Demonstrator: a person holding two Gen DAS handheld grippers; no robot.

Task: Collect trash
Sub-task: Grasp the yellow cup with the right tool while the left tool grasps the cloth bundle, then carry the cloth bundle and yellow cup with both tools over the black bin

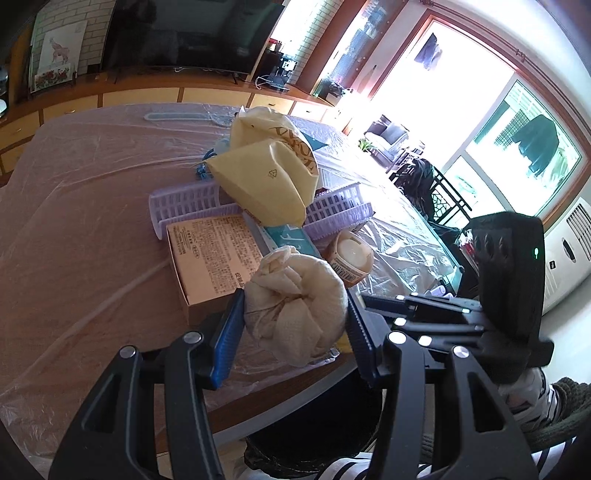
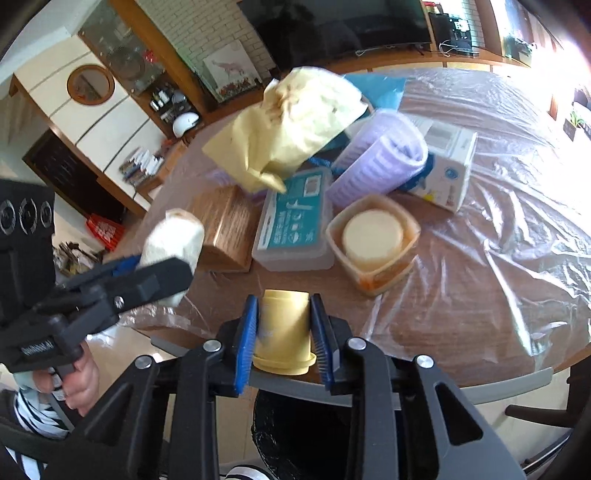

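Right tongs clamping yellow cup, left tongs gripping paper wad

Dark television, framed animal picture, white air conditioner, round mirror

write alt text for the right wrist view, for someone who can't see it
The right gripper is shut on a small yellow cup at the near edge of a plastic-covered table, above a black bin. At left, the left gripper holds a crumpled white wad; boxes and containers clutter the table beyond.
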